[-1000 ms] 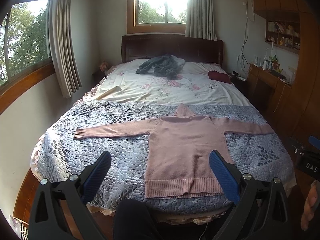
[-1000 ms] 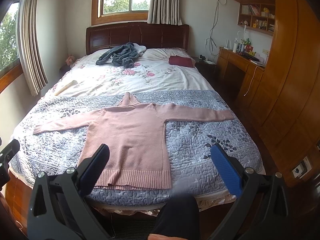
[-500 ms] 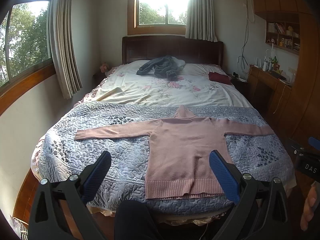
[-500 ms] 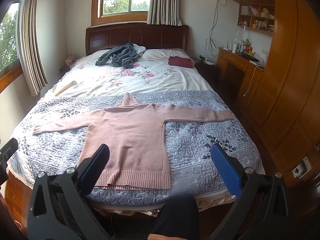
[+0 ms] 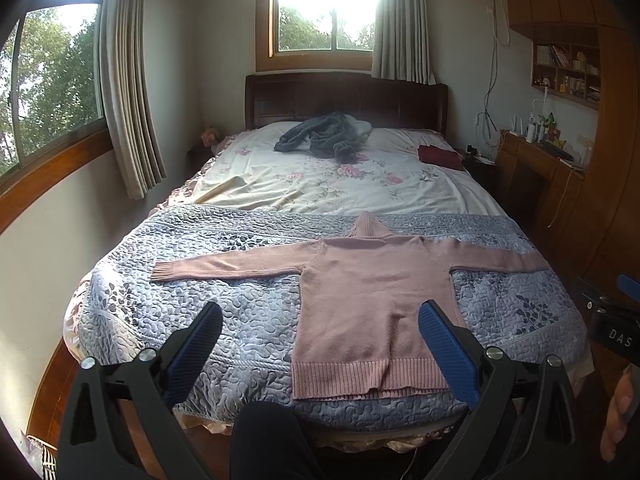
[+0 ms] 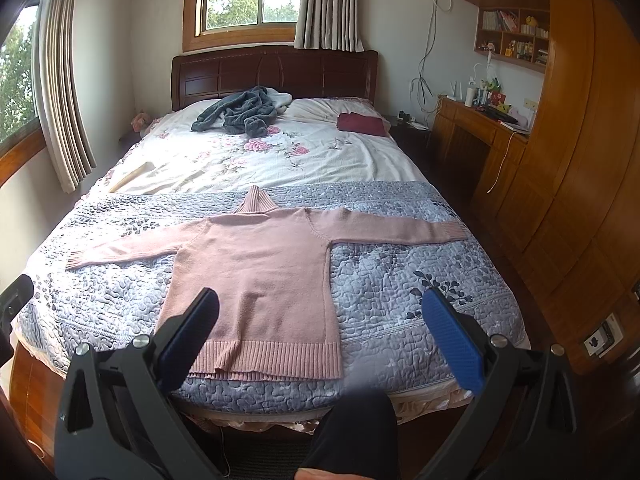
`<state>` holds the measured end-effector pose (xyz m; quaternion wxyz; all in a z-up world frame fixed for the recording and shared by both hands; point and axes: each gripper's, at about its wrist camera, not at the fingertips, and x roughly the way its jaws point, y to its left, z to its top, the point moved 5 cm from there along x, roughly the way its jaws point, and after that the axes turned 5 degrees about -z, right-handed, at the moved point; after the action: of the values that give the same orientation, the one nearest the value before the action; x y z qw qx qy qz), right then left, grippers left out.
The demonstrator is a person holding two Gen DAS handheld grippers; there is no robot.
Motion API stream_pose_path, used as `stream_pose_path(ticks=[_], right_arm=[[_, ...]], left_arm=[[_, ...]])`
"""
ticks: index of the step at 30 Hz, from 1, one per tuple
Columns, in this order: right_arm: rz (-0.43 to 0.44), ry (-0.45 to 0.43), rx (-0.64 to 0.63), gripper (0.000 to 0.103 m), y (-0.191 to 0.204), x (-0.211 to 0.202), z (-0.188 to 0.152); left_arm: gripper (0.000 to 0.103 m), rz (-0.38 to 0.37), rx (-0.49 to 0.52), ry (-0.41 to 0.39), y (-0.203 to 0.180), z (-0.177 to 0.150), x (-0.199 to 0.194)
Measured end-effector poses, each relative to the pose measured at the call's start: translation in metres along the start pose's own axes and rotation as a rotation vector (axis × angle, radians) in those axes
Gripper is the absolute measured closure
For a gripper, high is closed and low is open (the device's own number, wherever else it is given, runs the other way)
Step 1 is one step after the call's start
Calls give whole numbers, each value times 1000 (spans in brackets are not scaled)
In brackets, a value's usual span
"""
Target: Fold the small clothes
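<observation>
A pink knitted sweater (image 5: 372, 300) (image 6: 260, 268) lies flat on the grey-blue quilt (image 5: 224, 312) (image 6: 400, 280) at the foot of the bed, sleeves spread wide, collar toward the headboard, ribbed hem nearest me. My left gripper (image 5: 320, 320) hangs open above the foot of the bed, short of the hem, nothing between its blue pads. My right gripper (image 6: 320, 308) is open too, held back from the hem and empty.
A dark grey garment (image 6: 240, 112) and a folded maroon cloth (image 6: 362, 124) lie near the headboard on the floral sheet. A wooden desk and wardrobe (image 6: 560, 160) stand along the right. Curtained windows are on the left wall. A dark-clothed leg (image 5: 272, 440) shows below.
Both views have shifted very slightly; the sweater and the open grippers stand as before.
</observation>
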<state>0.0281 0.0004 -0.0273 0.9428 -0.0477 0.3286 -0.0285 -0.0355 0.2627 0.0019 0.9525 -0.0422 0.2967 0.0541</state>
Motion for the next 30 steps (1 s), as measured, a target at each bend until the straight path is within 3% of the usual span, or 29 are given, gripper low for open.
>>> stream_pose_path(ticks=[18,23,25,30], right_arm=[[-13,41,-6,3,-1,37,4],[-1,58,0,3,-12,72,4],[57,56,8,3,-18,90,3],[138,154,118,3,-53,172,-1]], left_arm=[[4,-14,6,49,-3,2,29],[4,-35,-1,78,-4,0,53],[4,-84,-15,62,-4,-1,63],[4,-174,-63,74,-6,-3,104]])
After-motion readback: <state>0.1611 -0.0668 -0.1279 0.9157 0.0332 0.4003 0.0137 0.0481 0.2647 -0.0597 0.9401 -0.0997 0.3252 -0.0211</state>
